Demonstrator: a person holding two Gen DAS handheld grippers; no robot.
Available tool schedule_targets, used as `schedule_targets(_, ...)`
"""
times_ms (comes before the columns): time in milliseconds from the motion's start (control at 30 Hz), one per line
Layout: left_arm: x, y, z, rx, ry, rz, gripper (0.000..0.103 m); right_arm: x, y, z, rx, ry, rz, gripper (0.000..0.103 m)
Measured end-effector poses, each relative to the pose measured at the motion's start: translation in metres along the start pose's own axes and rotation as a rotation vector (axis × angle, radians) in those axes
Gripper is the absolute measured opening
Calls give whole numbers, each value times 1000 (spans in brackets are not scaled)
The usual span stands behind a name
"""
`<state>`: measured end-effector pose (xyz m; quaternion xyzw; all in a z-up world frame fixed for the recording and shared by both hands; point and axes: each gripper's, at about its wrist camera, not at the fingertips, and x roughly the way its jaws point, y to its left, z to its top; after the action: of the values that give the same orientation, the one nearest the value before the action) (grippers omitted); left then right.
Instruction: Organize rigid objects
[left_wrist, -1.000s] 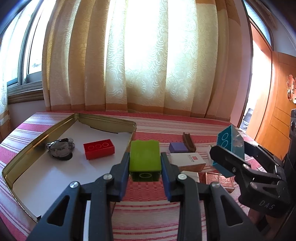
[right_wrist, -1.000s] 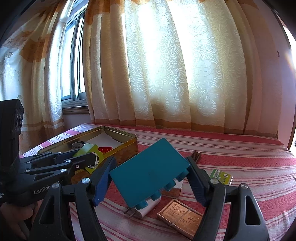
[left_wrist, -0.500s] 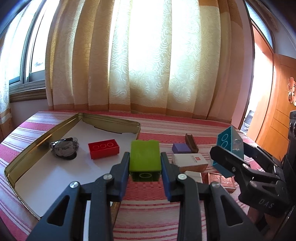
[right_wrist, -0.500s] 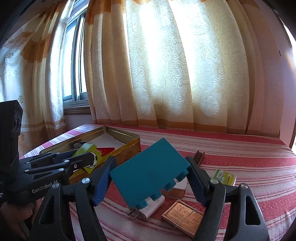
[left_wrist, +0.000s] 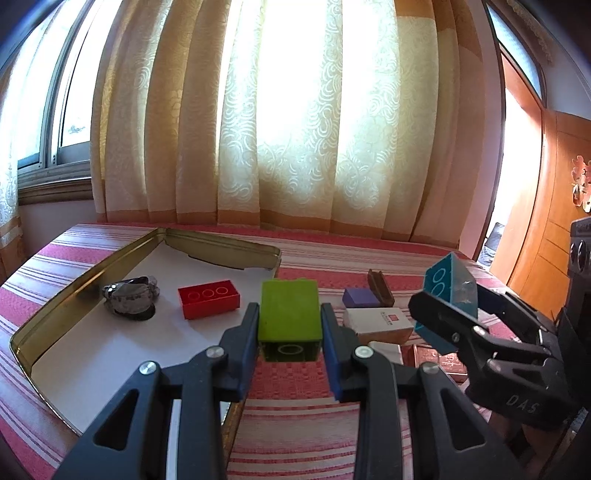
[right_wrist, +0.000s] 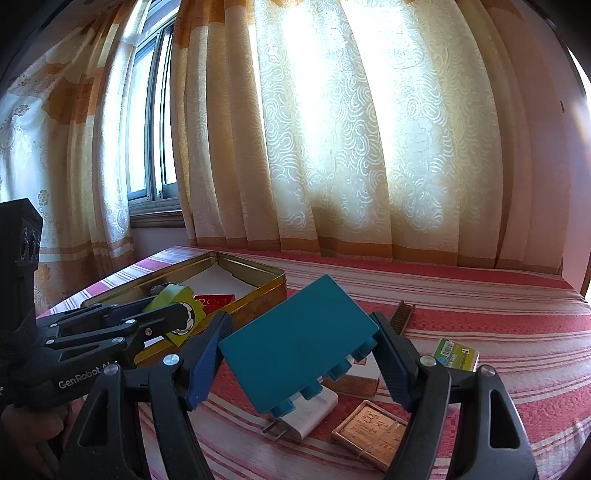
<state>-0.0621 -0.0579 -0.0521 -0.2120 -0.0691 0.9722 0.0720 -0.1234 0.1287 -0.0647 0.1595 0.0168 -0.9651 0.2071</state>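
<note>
Hiding most of white charger: teal block; copper plate edge-cropped

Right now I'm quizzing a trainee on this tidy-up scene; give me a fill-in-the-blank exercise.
1. The left tongs grip a ____ block.
2. The right tongs hold a ____ block.
3. The red block lies inside the gold ____.
4. The white charger lies on the ____ cloth.

Missing: green; teal; tin; striped

Beyond the tongs hang patterned cream curtains with orange bands, sunlit from behind. A window shows left of them, a wooden door far right.
</note>
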Motion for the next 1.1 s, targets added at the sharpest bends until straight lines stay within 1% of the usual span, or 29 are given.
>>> schedule_targets(167, -2, 4, 0, -9, -8, -5, 31, 2, 5, 1, -9, 1, 5, 77)
schedule_targets(400, -11, 5, 0, 16, -34, 24, 31, 8, 9, 2, -13, 10, 15, 77)
schedule_targets(667, -19, 20, 2, 0, -43, 38, 31, 16, 19, 4, -28, 33, 46, 77)
schedule_targets(867, -29, 40, 10, 1, -42, 92, 31, 34, 27, 9, -34, 80, 99, 76)
schedule_targets(1100, -27, 73, 21, -28, 1, 161, 31, 55, 53, 30, -41, 113, 216, 76)
